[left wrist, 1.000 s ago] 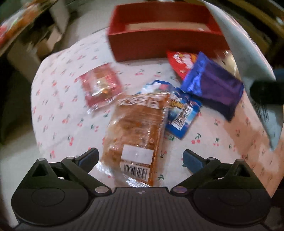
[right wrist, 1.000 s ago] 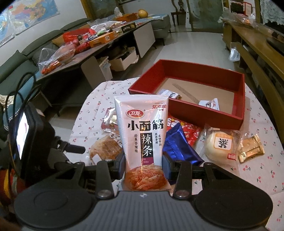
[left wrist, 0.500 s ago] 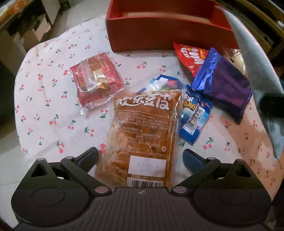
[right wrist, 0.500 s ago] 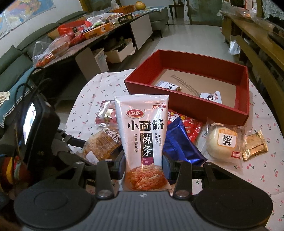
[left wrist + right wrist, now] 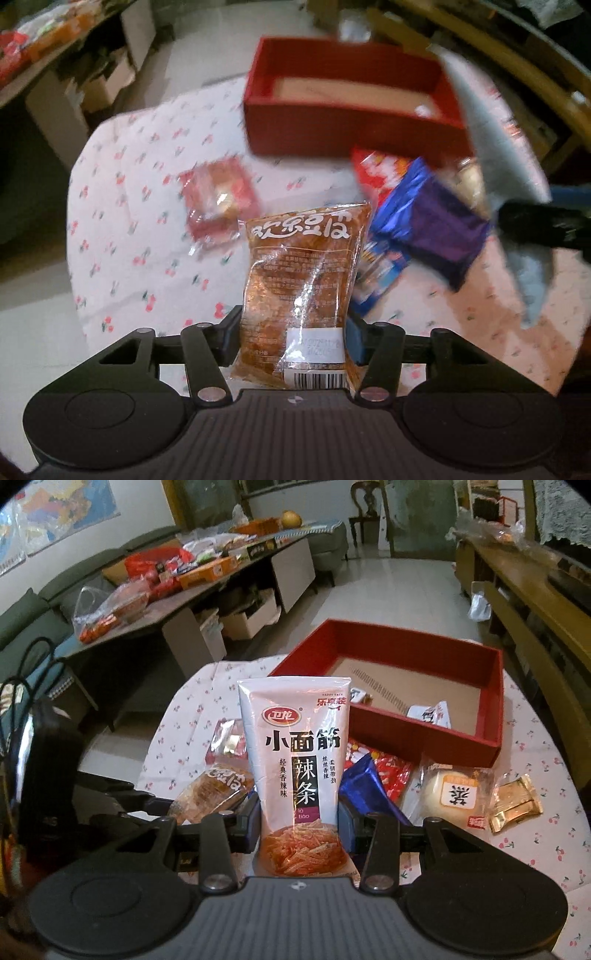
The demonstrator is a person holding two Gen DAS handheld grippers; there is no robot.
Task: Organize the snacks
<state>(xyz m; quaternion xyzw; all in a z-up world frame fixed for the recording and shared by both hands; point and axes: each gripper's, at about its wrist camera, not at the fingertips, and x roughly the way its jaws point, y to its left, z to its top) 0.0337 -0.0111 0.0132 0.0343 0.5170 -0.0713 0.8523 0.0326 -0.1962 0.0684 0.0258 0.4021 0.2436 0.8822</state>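
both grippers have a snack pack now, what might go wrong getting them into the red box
The left gripper, whose jaws have just been closing, pinches only the bottom end of the clear orange-brown snack pack, so it may flop or slip. The right gripper grips the tall white spicy-strip pouch low too; it could tip. The red cardboard box already holds two small packets, which incoming packs might land on.

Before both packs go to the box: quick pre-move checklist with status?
1. Left gripper on the brown snack pack: ok; jaws have just been closing, pads press its sides.
2. Right gripper on the white spicy-strip pack: ok, clamped upright.
3. Brown pack clear of the table: cannot tell, view blurred.
4. Room in the red box: ok; two small packets inside, much of the floor bare.
5. Path over the blue pack and red bag: cannot tell.
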